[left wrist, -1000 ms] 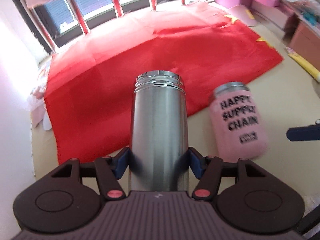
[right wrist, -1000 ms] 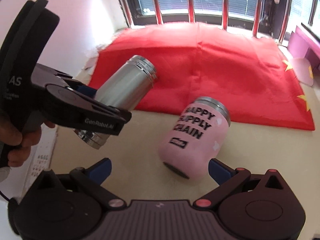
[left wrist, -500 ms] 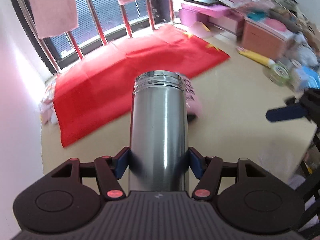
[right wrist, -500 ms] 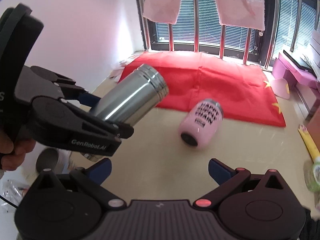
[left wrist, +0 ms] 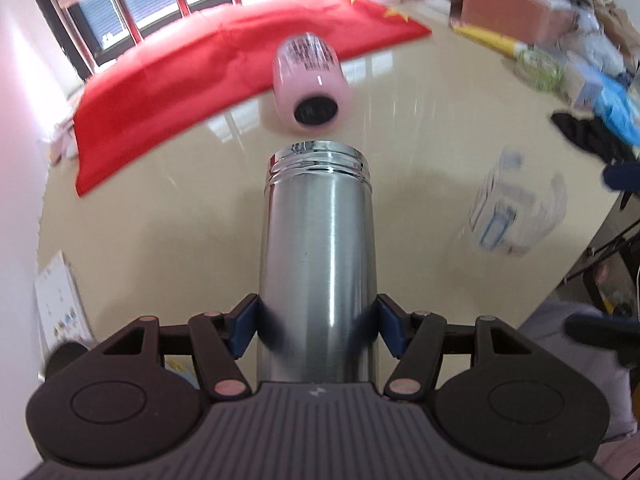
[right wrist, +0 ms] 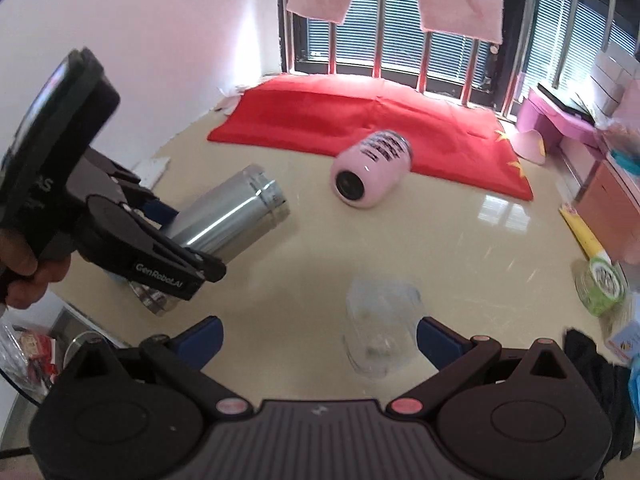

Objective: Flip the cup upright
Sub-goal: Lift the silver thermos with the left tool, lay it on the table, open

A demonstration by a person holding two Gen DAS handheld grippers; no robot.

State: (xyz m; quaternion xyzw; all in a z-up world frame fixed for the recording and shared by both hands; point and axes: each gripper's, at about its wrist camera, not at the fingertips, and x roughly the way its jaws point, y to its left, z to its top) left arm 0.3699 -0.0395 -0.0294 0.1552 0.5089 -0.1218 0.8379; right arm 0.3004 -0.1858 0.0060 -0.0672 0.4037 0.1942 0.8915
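Note:
My left gripper (left wrist: 318, 330) is shut on a steel cup (left wrist: 318, 264) and holds it tilted above the beige table, its threaded mouth pointing away from me. The same steel cup (right wrist: 228, 222) and left gripper (right wrist: 176, 240) show at the left of the right wrist view. A pink cup (right wrist: 370, 168) with black lettering lies on its side at the edge of a red flag, also in the left wrist view (left wrist: 310, 84). A clear glass cup (right wrist: 380, 328) lies between the open fingers of my right gripper (right wrist: 318, 338), which is empty.
A red flag (right wrist: 360, 120) covers the far part of the table (right wrist: 460, 260) before a barred window. Pink boxes (right wrist: 560, 124), a tape roll (right wrist: 600, 284), a yellow object and clutter sit along the right side. Papers lie at the left edge.
Both grippers have pulled back from the flag, so the pink cup looks farther away. The steel cup has come lower over the table. The clear glass cup has come into view at my right gripper.

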